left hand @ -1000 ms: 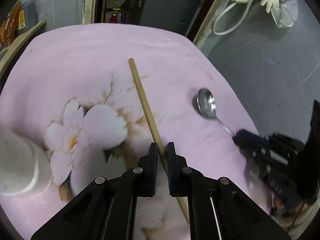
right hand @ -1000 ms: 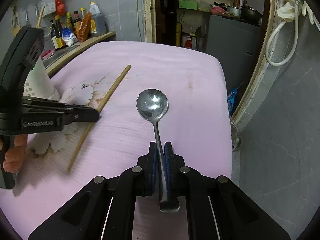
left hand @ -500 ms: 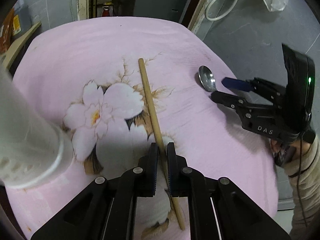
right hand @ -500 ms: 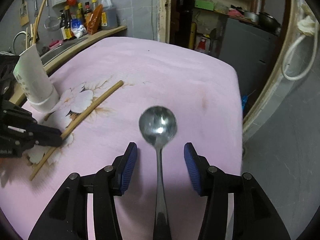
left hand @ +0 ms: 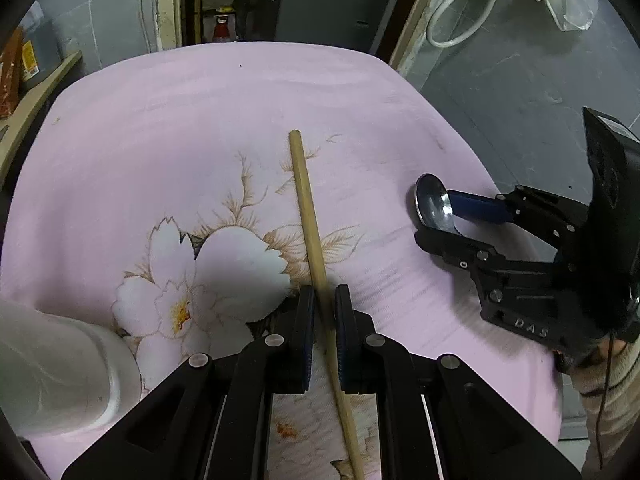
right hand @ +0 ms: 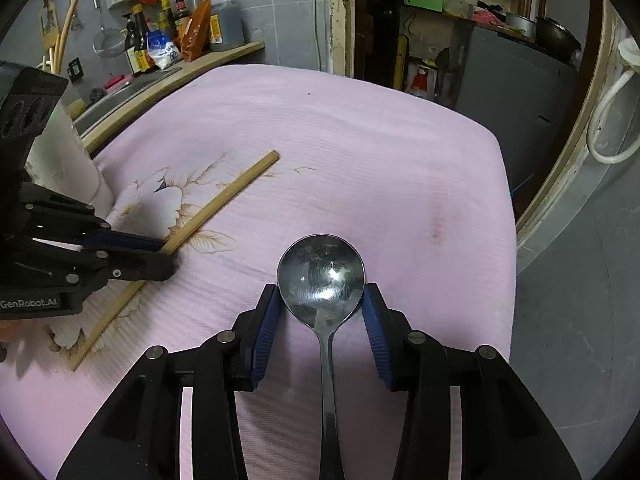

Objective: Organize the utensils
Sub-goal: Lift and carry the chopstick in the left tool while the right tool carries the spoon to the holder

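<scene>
A long wooden stick (left hand: 306,208) lies on the pink flowered cloth (left hand: 200,120). My left gripper (left hand: 322,292) is shut on it a little past its middle; the right wrist view shows that gripper (right hand: 166,256) clamping the stick (right hand: 224,196). A metal spoon (right hand: 320,276) lies flat near the cloth's right edge, handle toward my right hand. My right gripper (right hand: 320,296) straddles its round bowl. Its jaws are closing, and both blue pads touch the bowl's rim. The left wrist view shows the spoon (left hand: 432,204) between those fingers (left hand: 476,204).
A white cylindrical holder (left hand: 60,372) stands at the cloth's near left, beside my left gripper. It also shows as a white holder (right hand: 68,168) in the right wrist view. A shelf with bottles (right hand: 180,28) runs behind. The table drops to grey floor (right hand: 580,280) on the right.
My right gripper let go of the spoon's handle, opened wide, slid forward to the bowl and narrowed onto it. The left gripper stayed shut on the stick.
</scene>
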{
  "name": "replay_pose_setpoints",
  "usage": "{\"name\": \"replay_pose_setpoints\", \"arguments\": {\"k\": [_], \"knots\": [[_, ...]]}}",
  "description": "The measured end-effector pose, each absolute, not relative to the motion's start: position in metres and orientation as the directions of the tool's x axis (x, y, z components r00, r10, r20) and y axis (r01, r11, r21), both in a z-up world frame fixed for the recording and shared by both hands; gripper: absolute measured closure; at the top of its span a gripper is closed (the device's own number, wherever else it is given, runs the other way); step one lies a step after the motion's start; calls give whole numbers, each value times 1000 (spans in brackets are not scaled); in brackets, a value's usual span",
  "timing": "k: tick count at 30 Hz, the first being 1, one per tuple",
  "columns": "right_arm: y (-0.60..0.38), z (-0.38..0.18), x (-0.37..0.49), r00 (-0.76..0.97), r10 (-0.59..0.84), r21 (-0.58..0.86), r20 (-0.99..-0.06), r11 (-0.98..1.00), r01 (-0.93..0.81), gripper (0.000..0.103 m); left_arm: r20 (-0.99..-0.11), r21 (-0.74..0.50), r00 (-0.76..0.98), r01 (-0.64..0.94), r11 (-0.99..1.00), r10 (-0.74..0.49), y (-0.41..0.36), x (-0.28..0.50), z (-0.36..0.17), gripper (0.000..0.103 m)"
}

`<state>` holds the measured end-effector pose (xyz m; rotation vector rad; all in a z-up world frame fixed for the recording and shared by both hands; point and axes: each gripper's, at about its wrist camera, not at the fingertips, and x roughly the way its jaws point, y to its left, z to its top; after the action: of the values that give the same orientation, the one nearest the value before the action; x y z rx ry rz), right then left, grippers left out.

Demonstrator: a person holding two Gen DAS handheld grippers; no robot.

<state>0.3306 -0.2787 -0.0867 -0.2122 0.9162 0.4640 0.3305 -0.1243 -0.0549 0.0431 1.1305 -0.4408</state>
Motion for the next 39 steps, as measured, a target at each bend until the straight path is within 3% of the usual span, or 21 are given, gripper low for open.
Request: {"name": "replay_pose_setpoints", "arguments": {"k": [7, 12, 18, 28, 30, 35, 39], "knots": [[-271, -76, 305, 606, 279, -75, -745, 868, -491, 64, -831, -217, 421, 359, 908, -365, -114, 303, -52, 99], [-266, -55, 271, 711, 302, -134, -634, 864, -486, 64, -755, -237, 517, 357, 904, -403, -102, 279, -36, 99], [-261, -32, 235, 802, 358, -131, -478, 874, -468, 64, -594, -180, 711, 338, 924, -376, -90, 240, -4, 99], [-240, 11, 221, 855, 439, -80, -277, 876, -476, 65, -381, -184, 855, 303, 935, -352, -61, 210, 37, 98], [-235, 20, 219, 858, 446, -77, -255, 875, -478, 103, -343, -201, 871, 297, 933, -351, -47, 207, 43, 98], [-216, 40, 228, 848, 481, -60, -222, 861, -504, 103, -288, -229, 901, 264, 937, -324, -19, 210, 59, 98], [-205, 35, 234, 825, 496, -39, -271, 850, -525, 100, -286, -257, 904, 248, 934, -319, 3, 202, 60, 98]]}}
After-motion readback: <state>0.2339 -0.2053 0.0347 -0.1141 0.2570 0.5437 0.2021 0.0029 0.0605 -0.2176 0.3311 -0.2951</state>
